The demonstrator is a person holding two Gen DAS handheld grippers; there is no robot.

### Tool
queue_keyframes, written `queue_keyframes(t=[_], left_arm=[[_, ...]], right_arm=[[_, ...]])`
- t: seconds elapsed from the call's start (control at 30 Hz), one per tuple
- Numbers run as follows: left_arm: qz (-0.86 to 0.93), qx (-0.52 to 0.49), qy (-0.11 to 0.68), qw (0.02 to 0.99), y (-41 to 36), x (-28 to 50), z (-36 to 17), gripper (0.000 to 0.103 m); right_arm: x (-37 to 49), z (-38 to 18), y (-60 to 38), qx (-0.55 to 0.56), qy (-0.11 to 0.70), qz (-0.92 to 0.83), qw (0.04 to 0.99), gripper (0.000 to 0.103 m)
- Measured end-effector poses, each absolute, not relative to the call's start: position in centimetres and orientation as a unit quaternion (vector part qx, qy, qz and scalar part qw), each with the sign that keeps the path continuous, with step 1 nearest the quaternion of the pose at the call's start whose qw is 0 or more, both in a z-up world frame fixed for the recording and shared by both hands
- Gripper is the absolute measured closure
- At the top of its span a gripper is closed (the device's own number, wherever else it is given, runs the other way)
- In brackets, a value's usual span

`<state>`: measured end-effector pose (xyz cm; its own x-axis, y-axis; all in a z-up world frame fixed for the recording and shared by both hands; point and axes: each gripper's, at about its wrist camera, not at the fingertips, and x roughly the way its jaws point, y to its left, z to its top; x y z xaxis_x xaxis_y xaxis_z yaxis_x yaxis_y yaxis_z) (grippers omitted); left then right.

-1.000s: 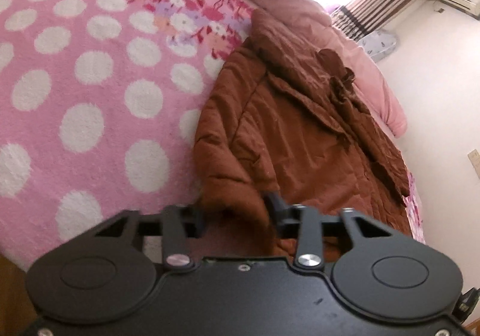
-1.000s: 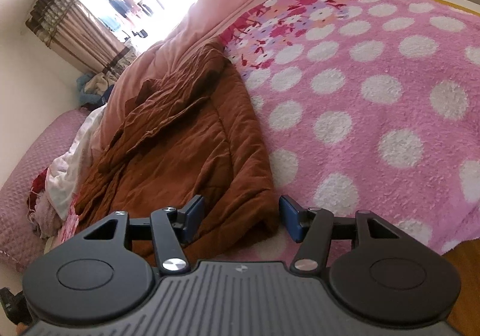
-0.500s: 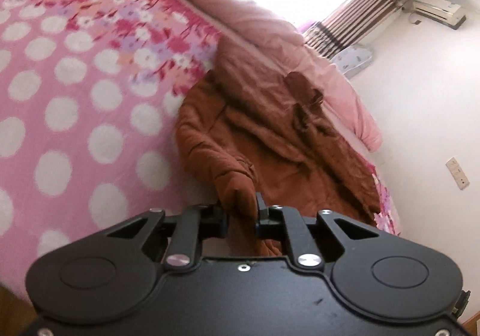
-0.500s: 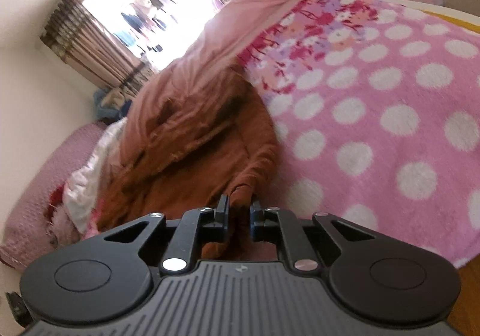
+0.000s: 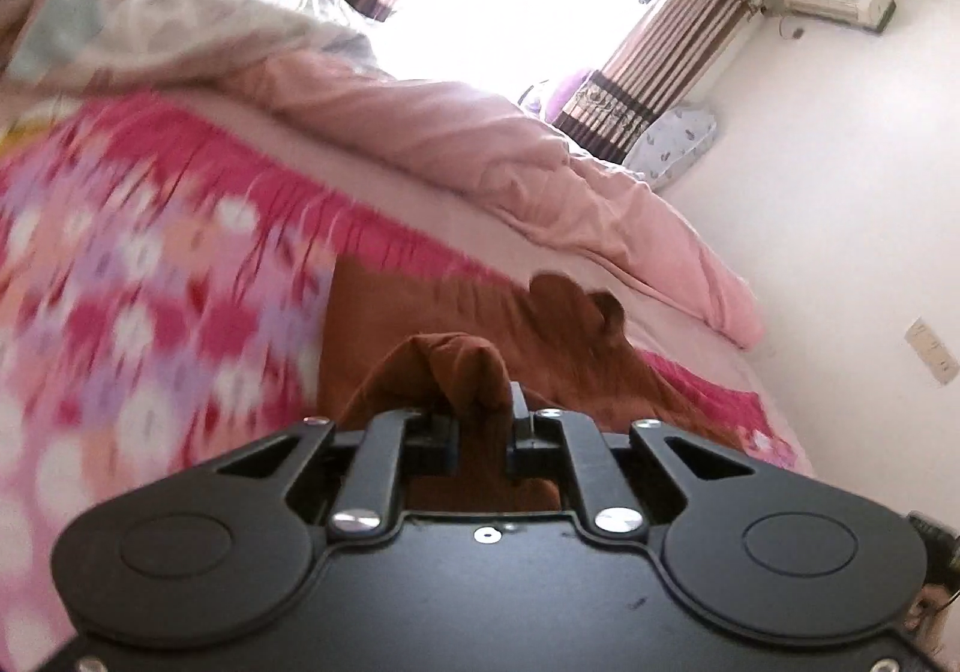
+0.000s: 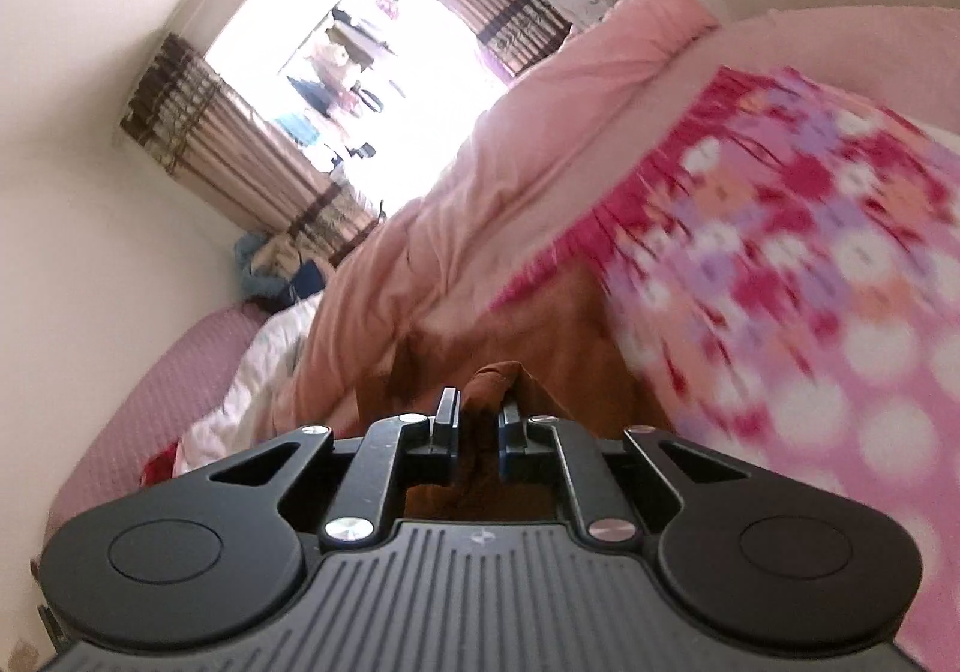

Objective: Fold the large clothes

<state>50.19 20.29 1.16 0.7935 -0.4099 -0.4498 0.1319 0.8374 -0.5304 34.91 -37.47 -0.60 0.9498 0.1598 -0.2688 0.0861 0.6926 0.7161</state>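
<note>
A large brown padded coat lies on the bed's pink flowered blanket. My left gripper is shut on a bunched fold of the coat's hem, which sticks up between its jaws. My right gripper is shut on another fold of the same coat, lifted off the bed. Most of the coat is hidden below both grippers. Both views are tilted and blurred by motion.
A rolled pink quilt lies along the far side of the bed, also in the right wrist view. White bedding and other clothes are piled beyond it. A bright curtained window and white walls stand behind.
Both grippers closed on the coat's near edge, then lifted it and swung forward over the bed. The coat's flat body has dropped out of sight beneath them.
</note>
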Motion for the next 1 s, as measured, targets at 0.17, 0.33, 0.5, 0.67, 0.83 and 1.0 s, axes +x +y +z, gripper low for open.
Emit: queue_keyframes(t=[0.17, 0.33, 0.5, 0.67, 0.83, 1.0], left_arm=[[-0.121, -0.227, 0.31, 0.915, 19.6, 59.7, 0.6, 0.092], [-0.093, -0.222, 0.367, 0.899, 19.0, 67.1, -4.4, 0.092], [-0.099, -0.25, 0.392, 0.88, 19.3, 70.4, -8.6, 0.081], [-0.125, -0.314, 0.384, 0.859, 21.7, 70.7, -7.2, 0.062], [-0.12, -0.256, 0.308, 0.909, 21.2, 66.7, -1.9, 0.041], [-0.181, -0.224, 0.286, 0.914, 18.0, 63.8, -1.5, 0.04]], right_arm=[[43.5, 0.4, -39.3, 0.397, 0.164, 0.003, 0.903, 0.091], [51.4, -2.2, -40.6, 0.401, 0.207, -0.029, 0.892, 0.091], [55.4, -5.9, -41.1, 0.405, 0.243, -0.058, 0.879, 0.091], [55.6, -7.8, -42.1, 0.448, 0.236, -0.034, 0.862, 0.077], [52.8, -4.2, -41.4, 0.403, 0.181, -0.058, 0.895, 0.037], [50.5, -1.3, -37.0, 0.288, 0.146, -0.005, 0.947, 0.037]])
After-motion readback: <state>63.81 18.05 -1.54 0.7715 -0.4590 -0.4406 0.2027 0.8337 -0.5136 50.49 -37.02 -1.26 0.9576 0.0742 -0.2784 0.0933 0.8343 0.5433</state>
